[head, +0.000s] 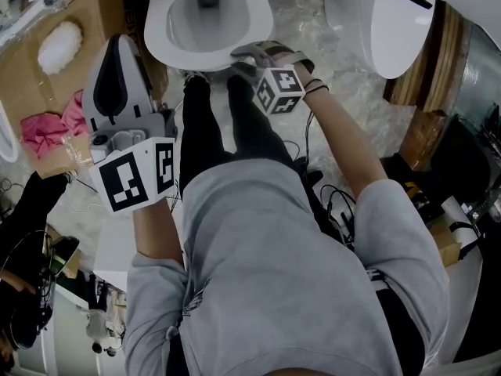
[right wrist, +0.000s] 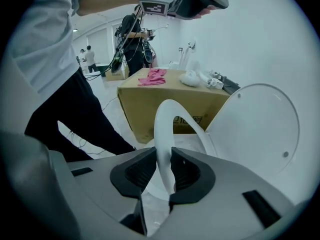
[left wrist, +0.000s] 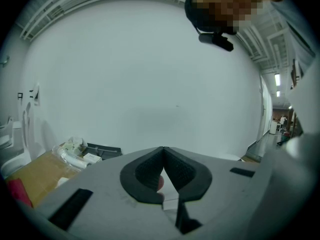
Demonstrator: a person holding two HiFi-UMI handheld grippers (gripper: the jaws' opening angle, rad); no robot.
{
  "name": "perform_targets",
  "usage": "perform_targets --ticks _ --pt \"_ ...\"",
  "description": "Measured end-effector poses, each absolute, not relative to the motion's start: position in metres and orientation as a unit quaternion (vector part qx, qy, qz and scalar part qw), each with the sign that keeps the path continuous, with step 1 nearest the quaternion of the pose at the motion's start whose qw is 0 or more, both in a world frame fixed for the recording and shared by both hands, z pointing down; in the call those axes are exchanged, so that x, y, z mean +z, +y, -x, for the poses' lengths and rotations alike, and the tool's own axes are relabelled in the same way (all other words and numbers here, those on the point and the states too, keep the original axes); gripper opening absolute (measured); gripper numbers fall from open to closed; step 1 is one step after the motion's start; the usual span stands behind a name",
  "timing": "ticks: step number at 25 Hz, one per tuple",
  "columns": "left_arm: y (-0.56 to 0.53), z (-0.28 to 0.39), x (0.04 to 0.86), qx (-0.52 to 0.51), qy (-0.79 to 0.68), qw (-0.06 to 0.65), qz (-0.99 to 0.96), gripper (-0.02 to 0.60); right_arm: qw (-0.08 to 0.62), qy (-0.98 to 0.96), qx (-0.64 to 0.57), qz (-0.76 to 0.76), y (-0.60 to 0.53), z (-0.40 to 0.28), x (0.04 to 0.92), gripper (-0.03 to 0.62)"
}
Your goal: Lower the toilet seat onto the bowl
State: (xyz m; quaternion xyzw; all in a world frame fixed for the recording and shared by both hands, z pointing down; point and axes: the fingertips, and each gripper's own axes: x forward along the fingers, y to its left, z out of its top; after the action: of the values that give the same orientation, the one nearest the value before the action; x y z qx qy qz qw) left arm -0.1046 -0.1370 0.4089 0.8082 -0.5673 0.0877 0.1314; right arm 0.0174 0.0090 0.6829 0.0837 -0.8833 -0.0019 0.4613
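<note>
Pinching the front rim of the toilet seat in the right claw, likely to ease it down without slamming. Sits low over the bowl, lid raised behind. Holding the left claw aside, pressed together, empty.

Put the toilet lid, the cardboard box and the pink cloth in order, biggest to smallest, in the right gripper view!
1. toilet lid, though being nearest the camera makes it look bigger
2. cardboard box
3. pink cloth, clearly smallest
</note>
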Motion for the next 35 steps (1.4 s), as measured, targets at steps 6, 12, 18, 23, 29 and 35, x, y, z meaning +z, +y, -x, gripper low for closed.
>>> perform_targets --ticks 6,12,18,23,29,35 --pt "-0.136 0.104 0.417 0.094 -0.564 0.132 -0.810 0.000 0.469 -0.880 -0.003 -0.071 0.023 -0.017 0.697 0.086" --pt "-0.136 0.106 0.429 0.100 -0.562 0.136 -0.810 0.000 0.482 -0.875 -0.002 -0.050 0.037 -0.014 0.718 0.094" --pt "-0.134 0.108 0.440 0.107 -0.559 0.141 -0.810 0.000 0.489 -0.871 0.012 -0.042 0.051 -0.012 0.737 0.101" --pt "-0.132 0.107 0.449 0.113 -0.556 0.145 -0.811 0.000 0.499 -0.866 0.010 -0.036 0.062 -0.011 0.753 0.104" --pt "-0.129 0.108 0.460 0.118 -0.552 0.150 -0.812 0.000 0.509 -0.860 0.013 -0.025 0.073 -0.009 0.773 0.106" --pt "-0.125 0.107 0.468 0.125 -0.548 0.153 -0.813 0.000 0.516 -0.856 0.037 -0.018 0.086 -0.009 0.794 0.103"
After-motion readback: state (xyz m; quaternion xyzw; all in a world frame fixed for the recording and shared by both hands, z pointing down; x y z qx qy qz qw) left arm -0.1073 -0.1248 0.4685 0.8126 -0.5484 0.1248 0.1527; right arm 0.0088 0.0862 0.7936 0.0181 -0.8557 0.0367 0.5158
